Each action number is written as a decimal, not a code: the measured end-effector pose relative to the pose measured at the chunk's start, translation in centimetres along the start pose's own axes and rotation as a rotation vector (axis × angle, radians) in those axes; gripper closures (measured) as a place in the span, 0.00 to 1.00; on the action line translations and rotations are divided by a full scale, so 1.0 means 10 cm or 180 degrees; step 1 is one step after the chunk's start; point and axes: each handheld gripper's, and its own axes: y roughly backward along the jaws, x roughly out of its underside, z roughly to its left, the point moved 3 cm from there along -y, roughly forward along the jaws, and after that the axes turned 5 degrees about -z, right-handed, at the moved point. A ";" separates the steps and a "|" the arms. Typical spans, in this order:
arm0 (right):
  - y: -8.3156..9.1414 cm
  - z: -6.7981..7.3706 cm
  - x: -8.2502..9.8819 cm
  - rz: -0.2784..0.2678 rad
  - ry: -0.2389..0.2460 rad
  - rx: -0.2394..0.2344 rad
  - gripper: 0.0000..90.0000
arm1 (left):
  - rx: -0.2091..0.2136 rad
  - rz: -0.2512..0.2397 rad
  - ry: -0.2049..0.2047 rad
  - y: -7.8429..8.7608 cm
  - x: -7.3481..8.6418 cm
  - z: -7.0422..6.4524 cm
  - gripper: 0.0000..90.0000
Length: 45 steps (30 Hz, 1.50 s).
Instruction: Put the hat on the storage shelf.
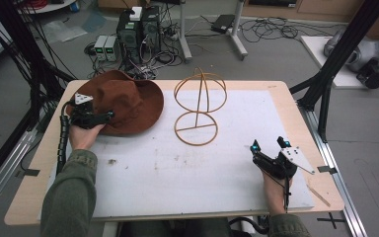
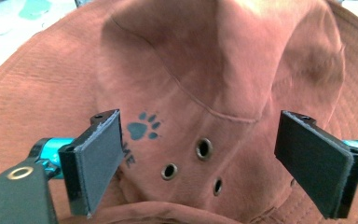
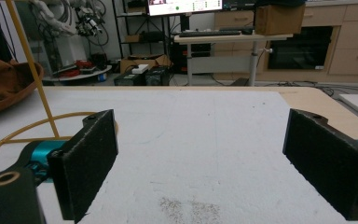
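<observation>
Table (image 1: 276,98) of pale wood with a white sheet across most of it, carrying two things at the far side. Hat (image 1: 123,101), brown and wide-brimmed, at the far left corner, crown up, brim flat on the sheet. Wire stand (image 1: 199,106), yellow, just right of the hat and apart from it: round base ring on the sheet, upright stem, domed cage on top, nothing on it yet.

Left tongs (image 1: 106,117) at the near edge of the hat, held from below by a hand in a green sleeve. Seen along the left tongs (image 2: 200,163): pads wide apart, closing on nothing, crown of the hat (image 2: 223,70) straight ahead between them, paw print (image 2: 142,130) and three small eyelets (image 2: 203,148) close in front. Cannot tell whether the pads touch the cloth.

Right tongs (image 1: 269,145) low at the near right of the sheet, well apart from both hat and stand, also spread open and holding nothing; in the right gripper view, right tongs (image 3: 200,172) over bare white sheet, with the stand's ring (image 3: 9,135) and a bit of the hat (image 3: 4,84) off to the left.

Likely step: reach for the hat, grip not yet made. Next move, by the look of it: close the left pads on a fold of crown or brim, firmly enough for soft cloth, lift clear, carry right, lower the crown over the dome; right tongs free to steady the stand
</observation>
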 end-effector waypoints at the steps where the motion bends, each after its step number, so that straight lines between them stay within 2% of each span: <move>1: 0.00 0.00 0.00 0.0001 -0.0012 0.0011 0.10 | 0.0015 0.0017 0.0012 -0.01 0.01 -0.01 0.23; 3: 0.00 0.00 0.00 0.0001 -0.0009 0.0009 0.10 | -0.0003 0.0032 0.0059 -0.01 0.01 -0.02 0.26; 5: 0.01 0.00 0.00 -0.0008 0.0003 0.0007 0.10 | -0.0002 0.0029 0.0146 0.01 -0.01 -0.01 0.41; 6: 0.01 0.00 0.00 -0.0009 0.0006 0.0004 0.10 | 0.0020 0.0049 0.0149 0.02 -0.01 -0.01 0.49; 7: 0.01 0.00 0.00 -0.0011 0.0004 0.0006 0.10 | 0.0020 0.0057 0.0164 0.03 -0.01 -0.01 0.60; 8: 0.01 0.00 0.00 -0.0006 0.0005 0.0008 0.10 | -0.0013 0.0084 0.0154 0.04 -0.02 0.00 0.87; 9: 0.01 0.00 0.00 -0.0006 0.0010 0.0008 0.10 | -0.0006 0.0111 0.0146 0.06 -0.02 0.01 0.97; 11: 0.01 0.00 0.00 0.0001 0.0002 0.0016 0.10 | 0.0081 0.0171 0.0226 0.06 0.00 0.01 0.98; 12: 0.00 0.00 0.00 0.0000 0.0011 0.0021 0.10 | 0.0134 0.0151 0.0228 0.07 0.00 0.00 0.98; 14: 0.00 0.00 0.00 0.0001 0.0009 0.0023 0.10 | 0.0198 0.0091 0.0147 0.09 -0.02 -0.03 0.99; 16: 0.00 0.00 0.00 -0.0006 0.0028 0.0021 0.10 | 0.0205 0.0036 0.0066 0.09 -0.04 -0.07 0.99; 21: 0.01 0.00 0.00 -0.0010 0.0054 0.0027 0.10 | 0.0279 -0.0029 0.0079 0.12 -0.06 -0.08 0.99; 24: 0.02 0.00 0.00 0.0002 0.0034 0.0033 0.10 | 0.0219 -0.0147 0.0023 0.16 -0.10 -0.10 0.99; 27: 0.02 -0.01 0.01 0.0004 0.0035 0.0031 0.10 | 0.0179 -0.0286 -0.0101 0.21 -0.16 -0.13 0.99; 31: 0.03 -0.01 0.00 -0.0011 0.0043 0.0046 0.10 | 0.0148 -0.0530 -0.0131 0.31 -0.23 -0.18 0.99; 35: 0.03 -0.01 0.00 -0.0017 0.0034 0.0049 0.10 | 0.0033 -0.0861 -0.0053 0.43 -0.25 -0.22 0.99; 37: 0.03 0.00 0.00 -0.0019 0.0033 0.0046 0.10 | -0.0036 -0.0970 -0.0100 0.48 -0.26 -0.24 0.99; 38: 0.04 0.00 0.00 -0.0020 0.0030 0.0046 0.10 | -0.0043 -0.1045 -0.0084 0.51 -0.26 -0.24 0.99; 39: 0.04 0.00 0.00 -0.0025 0.0040 0.0039 0.10 | -0.0059 -0.1088 -0.0062 0.53 -0.27 -0.24 0.99; 42: 0.04 0.00 -0.01 -0.0031 0.0042 0.0045 0.10 | -0.0105 -0.1223 -0.0121 0.62 -0.30 -0.25 0.99; 45: 0.04 0.00 -0.01 -0.0029 0.0038 0.0041 0.10 | -0.0140 -0.1373 -0.0127 0.72 -0.36 -0.23 0.99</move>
